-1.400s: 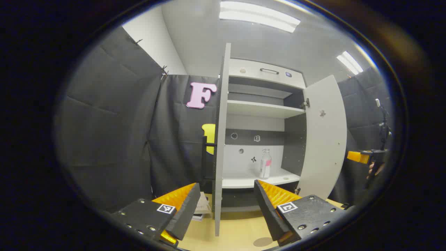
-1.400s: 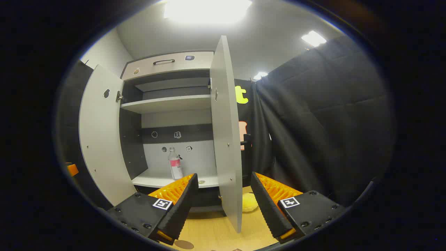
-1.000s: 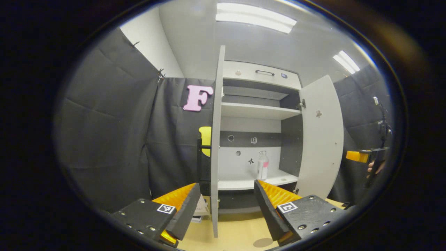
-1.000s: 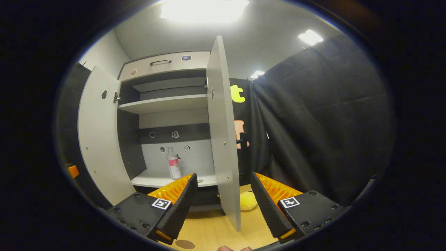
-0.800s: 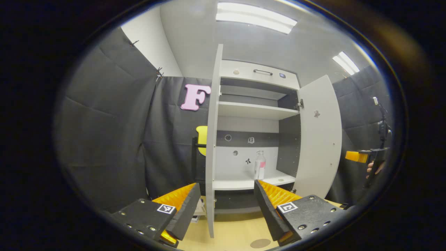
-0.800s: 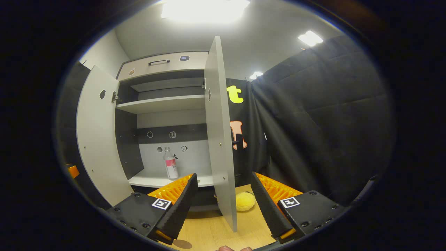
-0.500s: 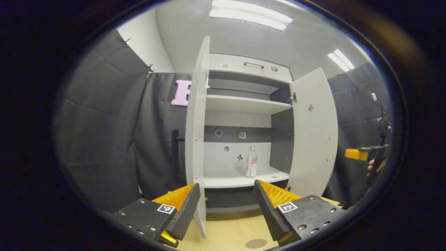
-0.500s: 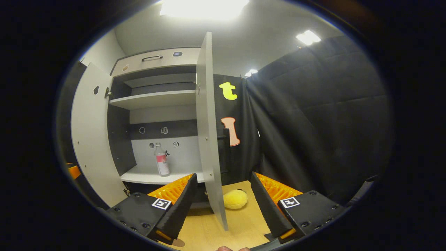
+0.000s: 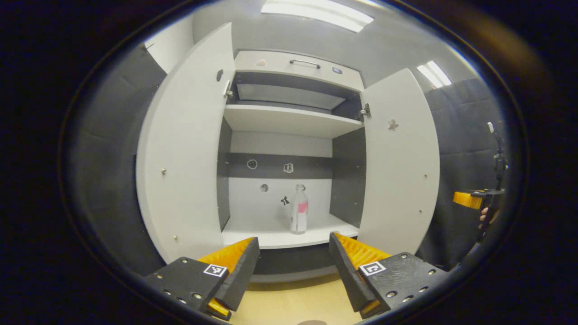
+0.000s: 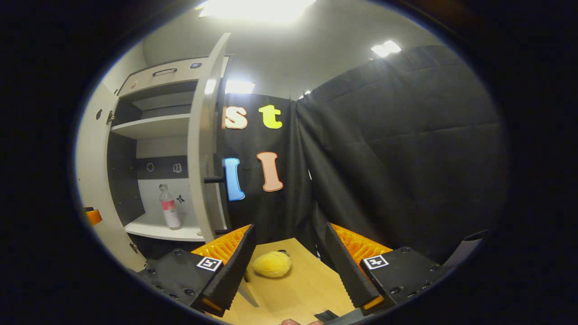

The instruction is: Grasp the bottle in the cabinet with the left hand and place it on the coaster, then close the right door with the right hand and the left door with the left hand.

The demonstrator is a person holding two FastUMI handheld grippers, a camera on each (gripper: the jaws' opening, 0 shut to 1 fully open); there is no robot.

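Observation:
In the left gripper view the white cabinet [image 9: 289,122] stands straight ahead with both doors swung open. A clear bottle [image 9: 299,208] with a pink label is upright on the lower shelf, framed between my open left gripper [image 9: 293,240] fingers and well beyond them. A sliver of the round brown coaster [image 9: 311,322] lies on the tan table at the bottom edge. In the right gripper view the bottle [image 10: 168,206] appears at the left, past the right door [image 10: 203,149], which is seen almost edge-on. My right gripper [image 10: 289,227] is open and holds nothing.
A yellow soft lump [image 10: 271,264] lies on the tan table [image 10: 298,293] between the right gripper's fingers. The right door carries a dark handle [image 10: 212,179] on its outer face. The other gripper [image 9: 469,198], held in a hand, hangs at the far right beyond the right door [image 9: 397,162].
Both views have swung so the cabinet slid leftward in them. The left gripper now faces the open cabinet with the bottle centred; the right gripper faces the booth wall. Both stayed open.

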